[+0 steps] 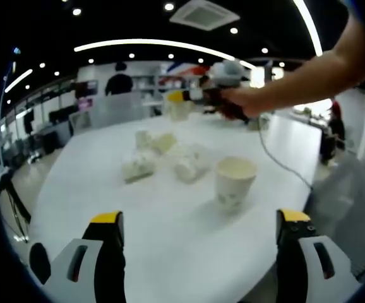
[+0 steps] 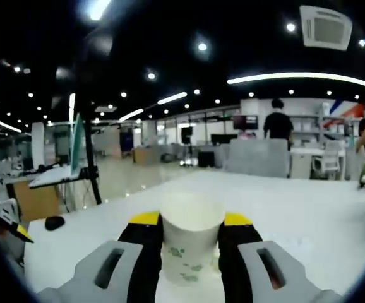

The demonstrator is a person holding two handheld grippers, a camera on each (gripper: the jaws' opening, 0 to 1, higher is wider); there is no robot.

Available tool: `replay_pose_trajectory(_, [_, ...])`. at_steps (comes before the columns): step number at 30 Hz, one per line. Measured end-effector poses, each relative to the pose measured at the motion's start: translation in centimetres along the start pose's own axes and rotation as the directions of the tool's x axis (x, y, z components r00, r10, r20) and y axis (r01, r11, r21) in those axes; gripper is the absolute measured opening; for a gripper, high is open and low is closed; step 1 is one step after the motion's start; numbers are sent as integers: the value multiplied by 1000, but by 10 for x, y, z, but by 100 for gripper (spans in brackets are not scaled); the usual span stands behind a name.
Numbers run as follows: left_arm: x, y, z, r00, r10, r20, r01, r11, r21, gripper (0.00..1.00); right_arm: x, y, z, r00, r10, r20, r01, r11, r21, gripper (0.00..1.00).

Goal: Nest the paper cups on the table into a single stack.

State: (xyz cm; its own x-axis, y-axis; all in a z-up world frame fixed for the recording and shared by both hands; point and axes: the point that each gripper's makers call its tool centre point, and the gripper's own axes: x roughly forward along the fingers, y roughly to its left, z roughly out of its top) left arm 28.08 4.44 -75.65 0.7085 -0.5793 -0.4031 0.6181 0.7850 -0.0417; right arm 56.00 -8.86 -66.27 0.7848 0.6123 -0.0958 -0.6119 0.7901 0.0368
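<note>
A white tabletop (image 1: 170,233) carries the scene, its far edge bordering an open office with ceiling lights and a person standing in the distance. In the left gripper view, the left gripper (image 1: 199,237) hangs over the near edge of the tabletop with its yellow-tipped fingers (image 1: 107,221) spread wide and nothing between them. Beyond them an upright paper cup (image 1: 234,182) stands on the tabletop towards its right edge, mouth up. Near the middle of the tabletop lies a loose group of tipped paper cups (image 1: 163,158), blurred so that their number cannot be told. Above the far part of the tabletop a person's forearm and hand (image 1: 249,101) hold the right gripper (image 1: 198,96) aloft; a cable trails from it down onto the tabletop. In the right gripper view, the right gripper's fingers (image 2: 146,243) are closed against the two sides of a held paper cup (image 2: 191,243), which sits upright between them, mouth up, with faint green markings on its wall.
</note>
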Motion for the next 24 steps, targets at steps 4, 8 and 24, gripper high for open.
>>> replay_pose_trajectory(4, [0,-1,-1,1000,-1,-3,1,1000,3,98,-1,-1,0,1000,-2,4,2,1000,7,31])
replay_pose_trajectory(8, [0,-1,-1,1000,-1,-5,1,1000,4,98,-2,1,1,1000,6,8,-6,1000,19,33])
replay_pose_trajectory(24, [1,-2,-2,1000,-4,-11,4,1000,15,98,-23,26,5,995,95,10,-94,995,-20,32])
